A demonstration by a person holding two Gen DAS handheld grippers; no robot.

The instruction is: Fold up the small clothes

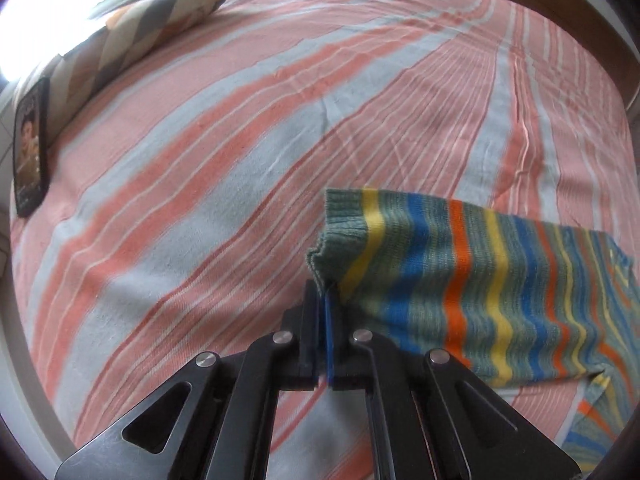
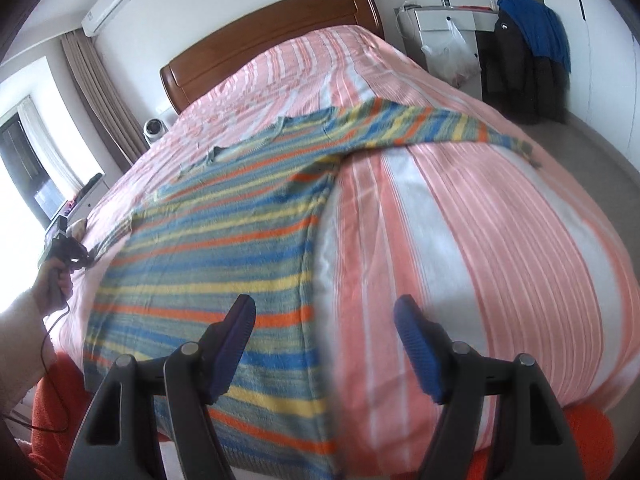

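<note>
**Left Sleeve Pinched, Right Gripper Waiting Open**

The knitted sweater with green, blue, yellow and orange stripes (image 2: 224, 256) lay spread face-down or face-up (the frames did not settle which) on the bed covered by a pink-and-white striped sheet (image 2: 500, 216). The left gripper (image 1: 324, 300) was clamped on the ribbed green cuff (image 1: 340, 236) of one sleeve, its black fingers pressed together with the knit caught between them and the sleeve lifted slightly off the sheet. The right gripper (image 2: 324, 344) hung above the sweater's lower edge with its blue-padded fingers (image 2: 416, 348) spread wide, holding nothing.

The step in hand looked like folding the sleeve in across the body. To do it well, the cuff would want carrying low and level toward the torso so the sleeve lands flat, while the free gripper could pin the side seam to stop the body from dragging.

The right wrist view alone showed the whole garment, the far sleeve (image 2: 440, 124) stretched toward the bed's edge, the wooden headboard (image 2: 272, 36) and the person's left hand (image 2: 56, 272) on the tool. The left wrist view alone showed the actual bite on the cuff, plus a chevron-patterned pillow (image 1: 152, 28) and a dark phone (image 1: 30, 148) lying by the sheet's margin.
</note>
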